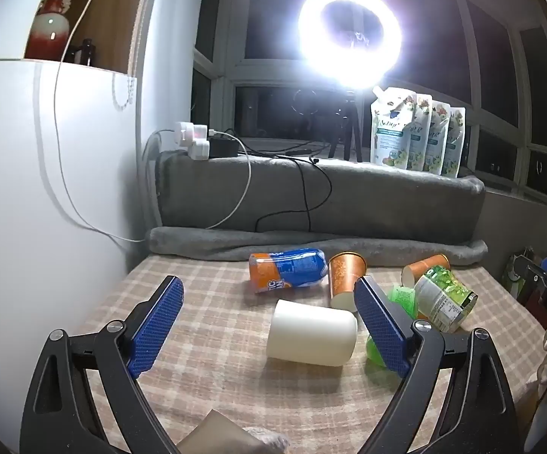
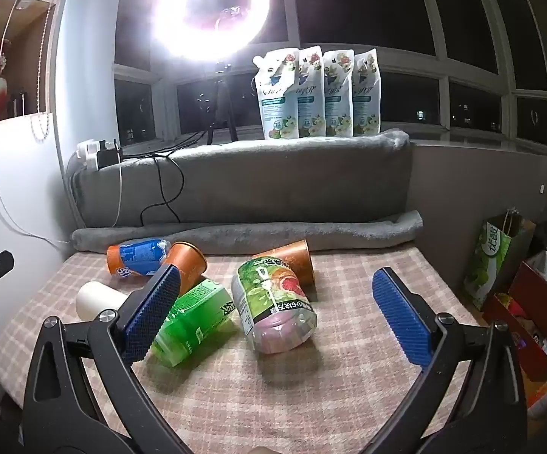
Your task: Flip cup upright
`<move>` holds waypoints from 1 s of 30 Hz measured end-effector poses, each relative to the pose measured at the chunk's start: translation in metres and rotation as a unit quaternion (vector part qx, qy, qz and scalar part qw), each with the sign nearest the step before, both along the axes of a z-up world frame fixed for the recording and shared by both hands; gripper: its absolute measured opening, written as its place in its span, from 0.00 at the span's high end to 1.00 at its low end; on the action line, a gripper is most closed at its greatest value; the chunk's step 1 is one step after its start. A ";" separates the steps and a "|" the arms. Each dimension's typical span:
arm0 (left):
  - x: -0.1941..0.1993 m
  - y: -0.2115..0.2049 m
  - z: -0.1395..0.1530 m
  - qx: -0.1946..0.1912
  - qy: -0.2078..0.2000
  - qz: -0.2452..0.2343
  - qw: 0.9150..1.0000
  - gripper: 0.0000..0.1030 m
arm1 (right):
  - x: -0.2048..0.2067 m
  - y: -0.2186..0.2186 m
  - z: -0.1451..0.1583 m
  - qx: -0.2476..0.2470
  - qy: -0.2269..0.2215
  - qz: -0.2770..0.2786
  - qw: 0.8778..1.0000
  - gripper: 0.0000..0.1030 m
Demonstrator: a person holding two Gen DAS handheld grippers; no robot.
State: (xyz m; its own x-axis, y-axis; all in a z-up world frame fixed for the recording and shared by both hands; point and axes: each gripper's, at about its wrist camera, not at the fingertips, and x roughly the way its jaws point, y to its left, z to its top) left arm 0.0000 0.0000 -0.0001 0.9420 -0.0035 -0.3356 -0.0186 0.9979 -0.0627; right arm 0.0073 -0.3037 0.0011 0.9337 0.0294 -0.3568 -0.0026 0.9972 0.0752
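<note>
**White cup on its side, left gripper lined up, no contact yet**

Since the white cup (image 1: 311,335) lies on its side on the checked cloth (image 1: 216,397), it has to be gripped across the wall and swung up onto its base. In the left wrist view it sits just ahead of the left gripper (image 1: 269,325), nearer the right-hand pad than the left; nothing touches it. From the right wrist view only its end (image 2: 93,299) shows, partly hidden behind a finger, so which end is the mouth I cannot tell for sure.

Handling, as a judgement: looks like thin paper or light plastic — very light, smooth, easily dented, and free to roll on the cloth. A soft pinch across the middle of the wall seems safest; squeezing near the open rim would likely ovalise it.

Left gripper: pads spread wide, holding nothing. Right gripper (image 2: 277,314): also spread wide and empty, hanging above the green bottle (image 2: 194,321) and the clear bottle (image 2: 273,306).

Surroundings: an orange cup (image 1: 345,278) just behind the white one, a second orange cup (image 1: 424,266) further right, and an orange-and-blue bottle (image 1: 288,269) behind — all lying down and close enough to get knocked. Grey blanket (image 1: 311,196) at the back, ring light (image 1: 349,34) glaring above.
</note>
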 end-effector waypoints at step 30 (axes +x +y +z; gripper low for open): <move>0.003 0.002 -0.001 0.002 0.010 0.000 1.000 0.11 | 0.001 0.008 0.010 -0.047 -0.021 -0.024 0.998 0.00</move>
State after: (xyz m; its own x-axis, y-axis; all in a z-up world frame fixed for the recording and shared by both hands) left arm 0.0026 0.0024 -0.0009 0.9350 -0.0017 -0.3546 -0.0205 0.9981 -0.0589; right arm 0.0088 -0.2958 0.0115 0.9473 -0.0470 -0.3168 0.0437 0.9989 -0.0174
